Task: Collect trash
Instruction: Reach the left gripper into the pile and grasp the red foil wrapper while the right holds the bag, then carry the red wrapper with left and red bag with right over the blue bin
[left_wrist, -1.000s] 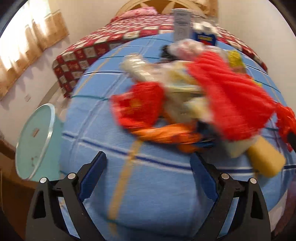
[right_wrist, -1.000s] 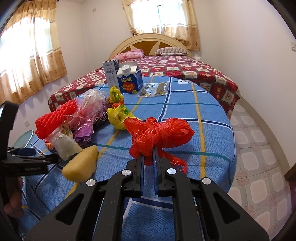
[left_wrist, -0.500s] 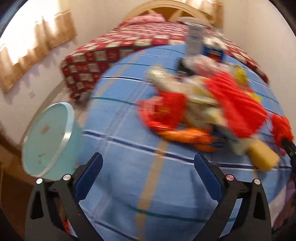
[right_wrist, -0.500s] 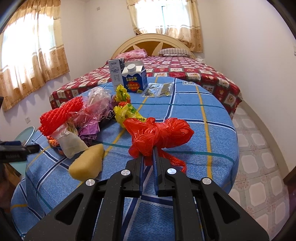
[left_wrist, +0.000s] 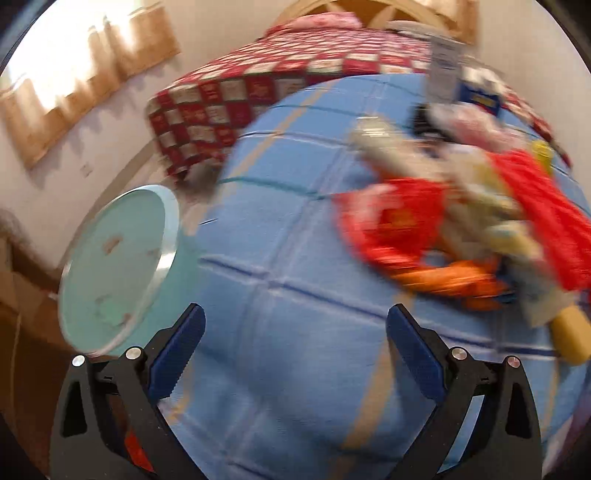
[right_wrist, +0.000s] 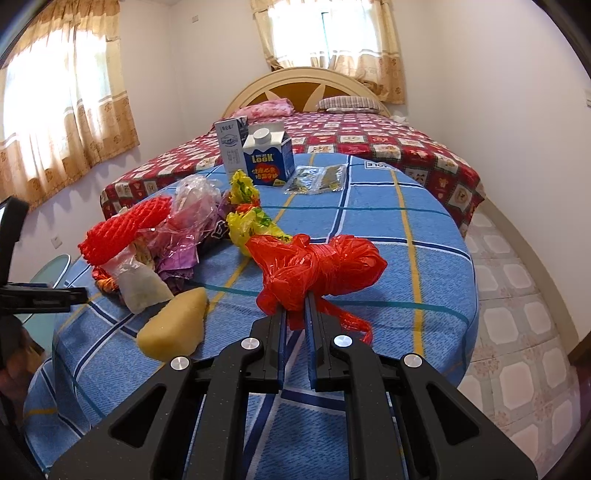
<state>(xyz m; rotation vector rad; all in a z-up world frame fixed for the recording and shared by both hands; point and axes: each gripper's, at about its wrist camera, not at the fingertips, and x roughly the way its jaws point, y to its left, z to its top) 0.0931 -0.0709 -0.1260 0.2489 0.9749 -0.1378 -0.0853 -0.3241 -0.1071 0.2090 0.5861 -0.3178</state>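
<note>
The right gripper (right_wrist: 295, 295) is clenched on a tail of the knotted red plastic bag (right_wrist: 321, 266), which lies on the blue checked tablecloth (right_wrist: 413, 229) just ahead of its fingertips. The left gripper (left_wrist: 295, 332) gapes wide over bare cloth, its jaws having just been opening with nothing between them; the litter pile (left_wrist: 461, 206) sits ahead to its right.

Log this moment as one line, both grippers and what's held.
left gripper: open, empty, over tablecloth | right gripper: shut on red bag | bin: beside table
</note>
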